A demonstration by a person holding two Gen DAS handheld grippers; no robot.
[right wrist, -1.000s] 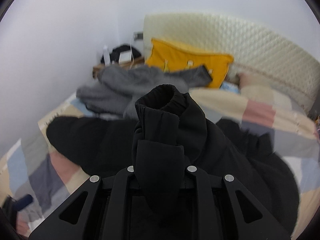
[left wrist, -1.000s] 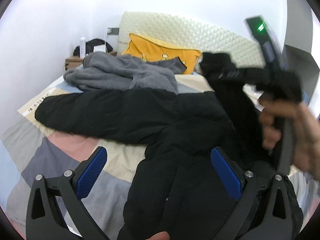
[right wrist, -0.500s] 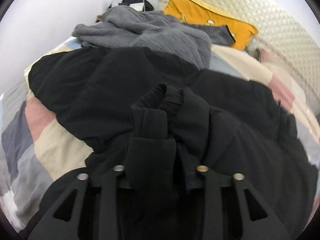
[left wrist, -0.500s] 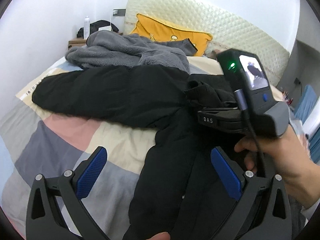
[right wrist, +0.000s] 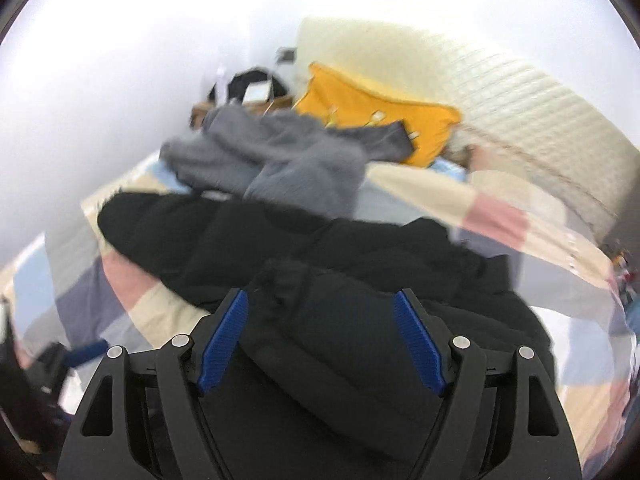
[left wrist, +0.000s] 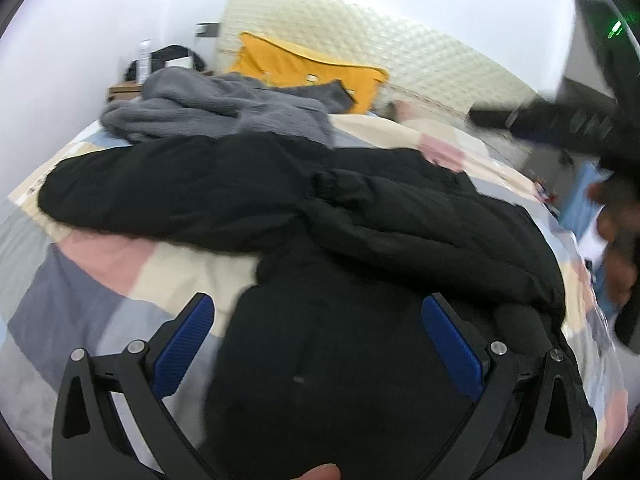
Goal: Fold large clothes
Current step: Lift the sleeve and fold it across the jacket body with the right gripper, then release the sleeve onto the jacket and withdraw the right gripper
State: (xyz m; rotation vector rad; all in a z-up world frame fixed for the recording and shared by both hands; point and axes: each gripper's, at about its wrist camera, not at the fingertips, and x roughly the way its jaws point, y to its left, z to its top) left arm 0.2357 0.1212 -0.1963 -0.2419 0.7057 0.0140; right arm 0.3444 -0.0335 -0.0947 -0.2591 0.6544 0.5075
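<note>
Left to right. At the far left, bare patchwork bedspread (left wrist: 120,264), flat and free: the one open stretch for moving. Next, the black puffer jacket (left wrist: 328,360) lying across the bed, one sleeve (left wrist: 168,188) stretched out toward the wall side, well short of the mattress edge. Left gripper (left wrist: 316,352) low over the jacket's near body, jaws spread wide, nothing pinched. Right sleeve (right wrist: 352,328) folded in across the chest, cuff toward the middle. Right gripper (right wrist: 320,340) just above that sleeve, jaws just opened, blue pads clear of the fabric, so released.

Judged step: first sleeve fold laid, second pending. Next likely: reach for the outstretched left sleeve, pinch near the cuff, bring across.

Behind, a grey fleece (left wrist: 216,112) touching the jacket's far edge, crowding that side. Further right, yellow pillow (left wrist: 304,68) and headboard (left wrist: 400,52).
</note>
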